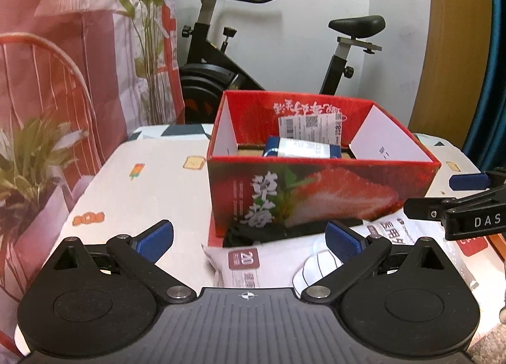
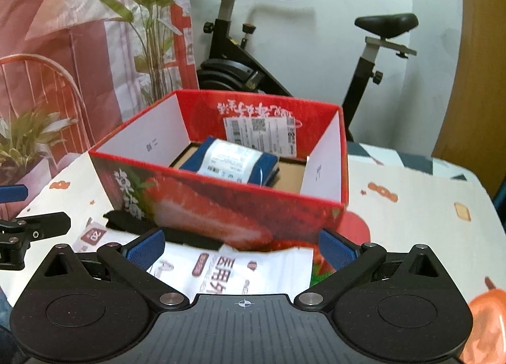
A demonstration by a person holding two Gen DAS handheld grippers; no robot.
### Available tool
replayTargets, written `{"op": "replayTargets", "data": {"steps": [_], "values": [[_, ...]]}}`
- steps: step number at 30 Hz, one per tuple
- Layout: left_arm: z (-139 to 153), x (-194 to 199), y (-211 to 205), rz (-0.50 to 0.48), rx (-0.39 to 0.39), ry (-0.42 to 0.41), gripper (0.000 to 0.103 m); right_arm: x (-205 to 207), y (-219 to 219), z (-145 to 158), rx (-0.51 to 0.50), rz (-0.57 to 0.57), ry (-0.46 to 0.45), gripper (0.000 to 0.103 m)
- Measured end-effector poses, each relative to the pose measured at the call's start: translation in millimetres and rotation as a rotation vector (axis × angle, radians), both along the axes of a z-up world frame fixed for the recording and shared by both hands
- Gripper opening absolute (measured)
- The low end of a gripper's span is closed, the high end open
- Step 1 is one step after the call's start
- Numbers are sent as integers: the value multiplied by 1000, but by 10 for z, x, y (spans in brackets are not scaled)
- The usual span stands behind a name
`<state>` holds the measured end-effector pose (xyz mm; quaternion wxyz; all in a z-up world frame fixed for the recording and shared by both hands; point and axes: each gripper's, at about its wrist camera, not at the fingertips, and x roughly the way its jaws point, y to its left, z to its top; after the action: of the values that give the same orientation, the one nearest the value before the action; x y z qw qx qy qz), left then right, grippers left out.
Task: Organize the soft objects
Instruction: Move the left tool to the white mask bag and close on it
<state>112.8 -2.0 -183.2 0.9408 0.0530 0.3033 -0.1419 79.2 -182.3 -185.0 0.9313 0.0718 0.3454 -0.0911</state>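
Inside red box (image 2: 221,203), blue pack (image 2: 231,163) lying crosswise

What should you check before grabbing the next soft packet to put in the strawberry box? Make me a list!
1. Left gripper open and empty: ok, jaws spread wide.
2. Right gripper open and empty: ok, jaws spread wide.
3. Room in the strawberry box: ok, only one blue-and-white pack lies inside, with bare floor beside it.
4. A white packet within reach: ok, one lies right under the right gripper.
5. Packet free to lift: cannot tell, its far edge runs close under the box front and a black item.
6. Grippers clear of each other: ok, they sit side by side, apart.
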Motion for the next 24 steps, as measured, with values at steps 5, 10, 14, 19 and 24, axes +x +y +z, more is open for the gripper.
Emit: {"op": "replayTargets", "data": {"steps": [5, 10, 14, 19, 24], "values": [[-79, -32, 31, -2, -15, 26, 103, -88, 65, -114, -19, 0, 14, 103], [-210, -60, 68, 0, -47, 74, 103, -170, 114, -257, -29, -4, 24, 103], [-328, -45, 121, 7, -76, 119, 103, -204, 129, -389, -14, -19, 41, 103], [-471, 6, 207, 34, -112, 171, 103, -230, 160, -611, 7, -28, 75, 103], [-585, 33, 214, 47, -102, 205, 101, -261, 131, -733, 40, -33, 68, 103]]}}
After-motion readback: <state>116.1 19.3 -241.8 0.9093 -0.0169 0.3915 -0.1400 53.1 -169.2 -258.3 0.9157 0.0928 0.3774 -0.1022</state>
